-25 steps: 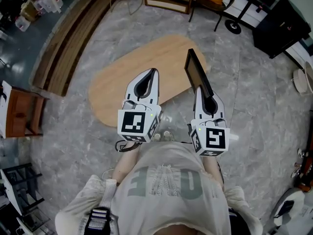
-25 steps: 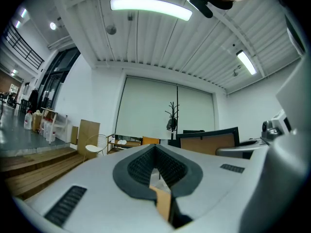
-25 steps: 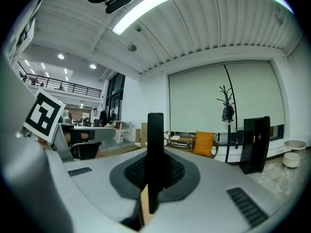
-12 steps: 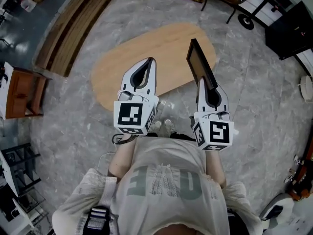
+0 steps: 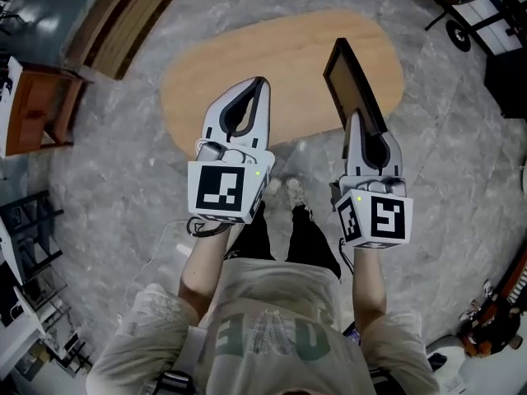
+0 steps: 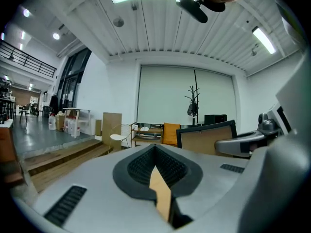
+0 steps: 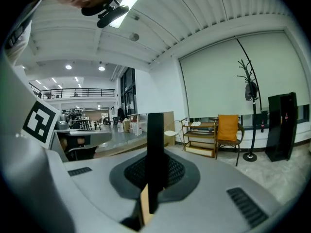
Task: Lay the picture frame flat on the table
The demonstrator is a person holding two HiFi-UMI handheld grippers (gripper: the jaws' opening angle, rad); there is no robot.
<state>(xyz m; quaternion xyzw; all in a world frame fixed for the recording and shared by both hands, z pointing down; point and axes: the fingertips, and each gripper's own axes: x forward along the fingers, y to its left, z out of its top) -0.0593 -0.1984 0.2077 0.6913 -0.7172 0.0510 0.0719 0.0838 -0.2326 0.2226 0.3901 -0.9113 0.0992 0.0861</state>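
Observation:
In the head view the picture frame [image 5: 352, 85], black-rimmed with a brown panel, stands on edge and tilted above the right end of the oval wooden table [image 5: 247, 64]. My right gripper [image 5: 356, 118] is shut on its lower edge. In the right gripper view the frame's black edge [image 7: 155, 154] rises straight up between the jaws. My left gripper [image 5: 260, 82] hovers over the table's near edge, jaws together and holding nothing. The left gripper view shows the frame [image 6: 206, 137] off to the right, beside the right gripper [image 6: 243, 142].
Grey marble floor surrounds the table. Wooden steps [image 5: 123, 23] run along the upper left, and a brown cabinet [image 5: 33, 109] stands at the left. A black wheeled stand [image 5: 473, 23] is at the top right. The person's feet [image 5: 280, 192] are at the table's near edge.
Both grippers and the person have come closer to the table, which now lies under the grippers' tips. The frame stays upright in the right gripper. The left gripper stays shut.

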